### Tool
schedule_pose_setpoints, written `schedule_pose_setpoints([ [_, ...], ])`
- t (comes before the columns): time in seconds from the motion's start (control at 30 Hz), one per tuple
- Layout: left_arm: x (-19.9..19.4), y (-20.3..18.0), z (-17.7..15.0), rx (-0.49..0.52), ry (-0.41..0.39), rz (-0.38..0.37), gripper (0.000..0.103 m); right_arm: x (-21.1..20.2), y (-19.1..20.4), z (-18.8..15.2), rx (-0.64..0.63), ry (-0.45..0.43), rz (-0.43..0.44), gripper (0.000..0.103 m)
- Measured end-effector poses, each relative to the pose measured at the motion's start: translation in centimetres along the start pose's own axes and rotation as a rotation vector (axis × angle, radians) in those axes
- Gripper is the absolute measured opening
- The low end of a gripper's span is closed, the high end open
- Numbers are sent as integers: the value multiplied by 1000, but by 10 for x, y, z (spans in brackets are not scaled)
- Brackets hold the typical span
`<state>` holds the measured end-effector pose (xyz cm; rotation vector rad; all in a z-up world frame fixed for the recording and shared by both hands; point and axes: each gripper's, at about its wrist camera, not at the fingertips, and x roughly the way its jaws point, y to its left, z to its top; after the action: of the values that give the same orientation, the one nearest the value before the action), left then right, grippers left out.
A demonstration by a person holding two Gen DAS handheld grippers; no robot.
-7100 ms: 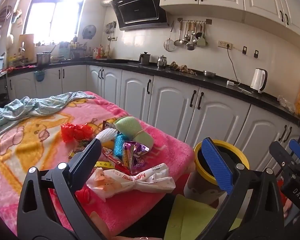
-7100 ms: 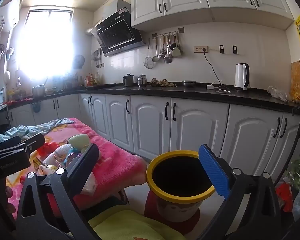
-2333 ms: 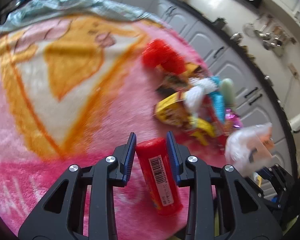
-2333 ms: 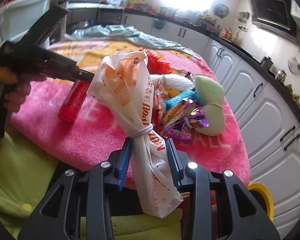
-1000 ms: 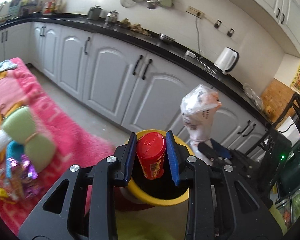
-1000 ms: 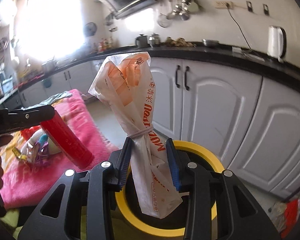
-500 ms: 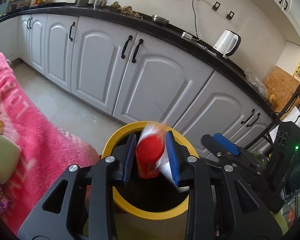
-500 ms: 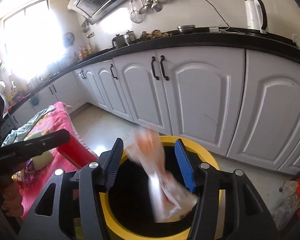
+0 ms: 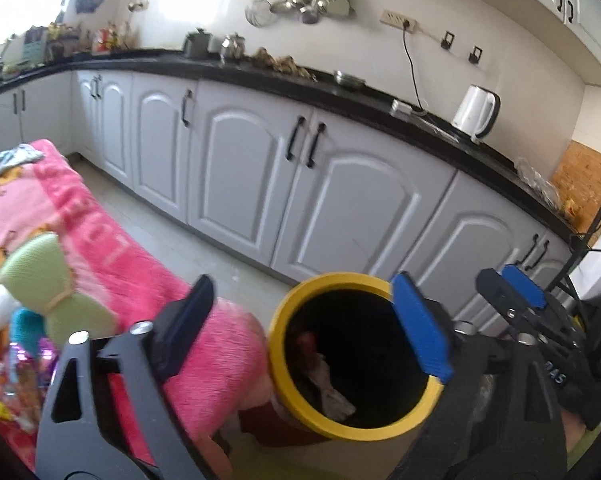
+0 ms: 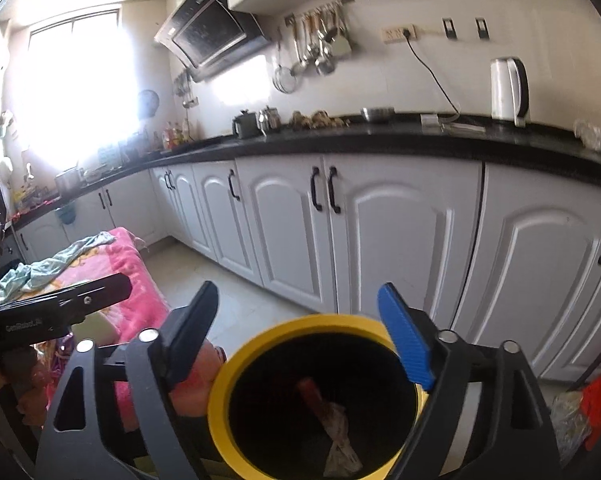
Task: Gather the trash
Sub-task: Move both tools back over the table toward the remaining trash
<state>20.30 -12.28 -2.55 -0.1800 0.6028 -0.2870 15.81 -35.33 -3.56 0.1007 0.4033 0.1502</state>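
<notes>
A yellow-rimmed bin stands on the floor beside the pink-blanketed table. Inside it lie a red can and a white printed bag; the bag also shows in the right wrist view, deep in the bin. My left gripper hangs over the bin, its jaws opening with nothing between them. My right gripper is also above the bin, jaws opening and empty. It shows from the left wrist too. Several wrappers stay on the blanket.
White cabinets under a black counter run behind the bin. A white kettle stands on the counter. A red and clear bag lies on the floor at right. A green cloth lies on the blanket.
Both grippers have spread their jaws wide. The red can left the left gripper and the white bag left the right one; both now lie inside the bin.
</notes>
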Motion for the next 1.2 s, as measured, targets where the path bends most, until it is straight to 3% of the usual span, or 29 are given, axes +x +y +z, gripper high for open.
schedule_pose_setpoints([
  [0.1, -16, 11, 1, 1, -28, 34, 92, -7, 13, 4, -23, -15, 10, 87],
  [0.63, -86, 87, -11, -76, -81, 191, 92, -21, 97, 3, -165, -12, 108, 95],
  [1.2, -148, 182, -23, -249, -151, 366, 92, -16, 184, -11, -281, 57, 264, 96],
])
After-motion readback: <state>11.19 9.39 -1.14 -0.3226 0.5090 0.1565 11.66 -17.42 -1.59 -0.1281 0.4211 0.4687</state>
